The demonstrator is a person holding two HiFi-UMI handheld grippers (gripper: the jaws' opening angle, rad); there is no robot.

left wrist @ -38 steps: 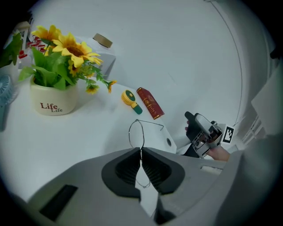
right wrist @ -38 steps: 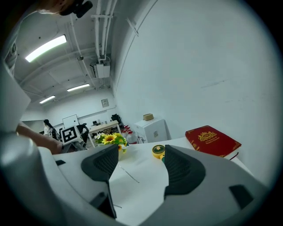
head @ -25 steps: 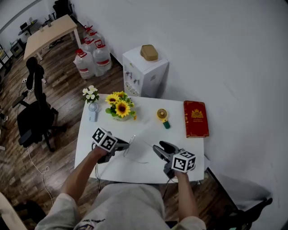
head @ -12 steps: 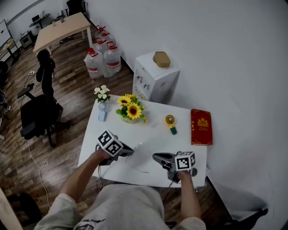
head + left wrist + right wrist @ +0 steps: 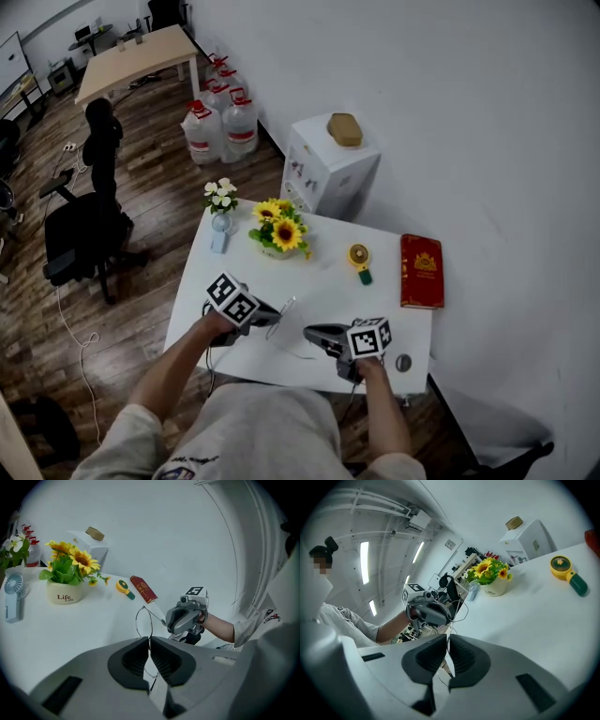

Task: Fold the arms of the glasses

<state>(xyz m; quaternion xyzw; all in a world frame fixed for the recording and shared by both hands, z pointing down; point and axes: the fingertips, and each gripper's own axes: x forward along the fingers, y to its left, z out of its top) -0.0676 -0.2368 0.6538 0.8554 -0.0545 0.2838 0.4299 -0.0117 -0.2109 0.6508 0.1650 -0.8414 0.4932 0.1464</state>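
The thin wire-framed glasses hang just above the white table, between my two grippers. My left gripper is shut on the frame; in the left gripper view its jaws pinch the wire just below a round lens rim. My right gripper has just closed, and in the right gripper view its pads are shut on a thin arm of the glasses. The two grippers face each other at the table's front edge.
A pot of sunflowers, a small blue fan, a yellow hand fan and a red book lie across the table's far half. Beyond stand a white cabinet, water bottles and a black chair.
The right gripper has moved left toward the glasses and gone from open to shut on an arm. The left gripper has kept its grip and barely shifted.
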